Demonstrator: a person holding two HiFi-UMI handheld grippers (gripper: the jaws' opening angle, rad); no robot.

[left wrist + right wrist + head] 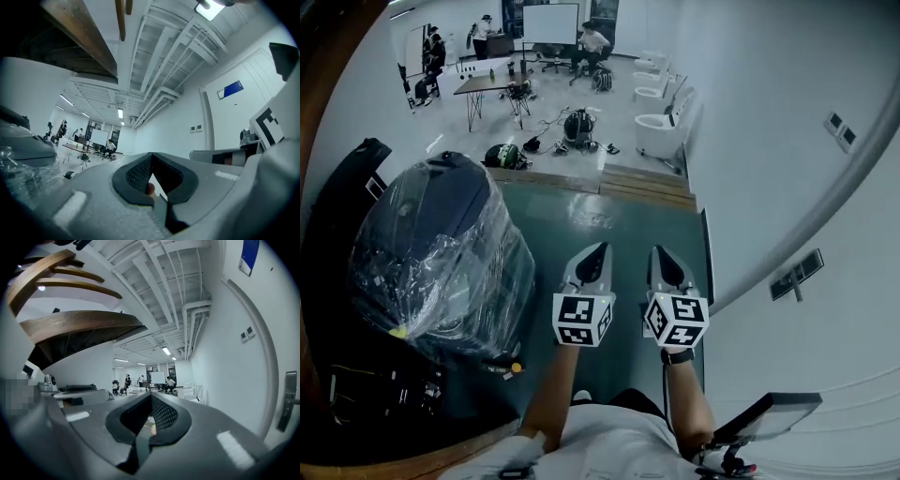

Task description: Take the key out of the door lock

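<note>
Both grippers are held side by side in front of me, pointing level along a green floor [581, 225]. My left gripper [592, 255] [150, 165] is shut, with nothing between its jaws. My right gripper [666, 258] [151, 409] is shut and empty too. A white wall runs along the right. On it sits a dark door handle with its lock plate [797, 274] [287, 401], to the right of my right gripper and apart from it. I cannot make out a key at this size. In the left gripper view, a door frame with a blue sign [229, 89] stands at the right.
A large dark object wrapped in clear plastic [441, 253] stands close on the left. Wooden steps [647, 183] cross the floor ahead. Beyond them are bags, a table [487, 84], seated people and white seats [661, 131]. Wall switches [839, 131] sit farther along the right wall.
</note>
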